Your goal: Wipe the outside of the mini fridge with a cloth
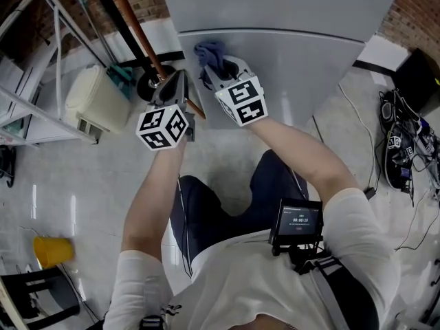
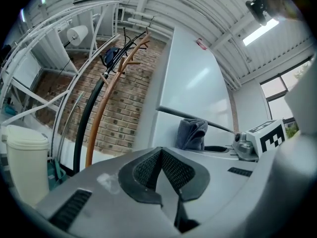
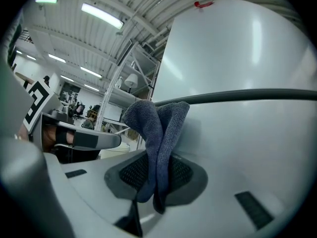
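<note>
**Head view.** A person faces a grey fridge and holds a gripper in each hand. The right gripper is raised to the fridge front, near its left edge. A blue-grey cloth sticks out past its jaws, level with the dark seam that crosses the front. The left gripper is held just left of the right one, beside the left edge of the fridge. To its left a cream bin stands on the floor, and a wooden coat rack slants up between bin and fridge.

**Right gripper view.** The jaws of the right gripper are clamped on the lower end of the folded cloth. The cloth rises between the ribbed pads, and its top reaches the seam of the fridge. It appears to lie against the panel below the seam, though contact is not certain from this angle.

**Left gripper view.** The jaws of the left gripper are closed pad to pad with nothing between them. Beyond them the cloth sits at the seam of the fridge. The coat rack stands against a brick wall, and the bin is at the lower left.
</note>
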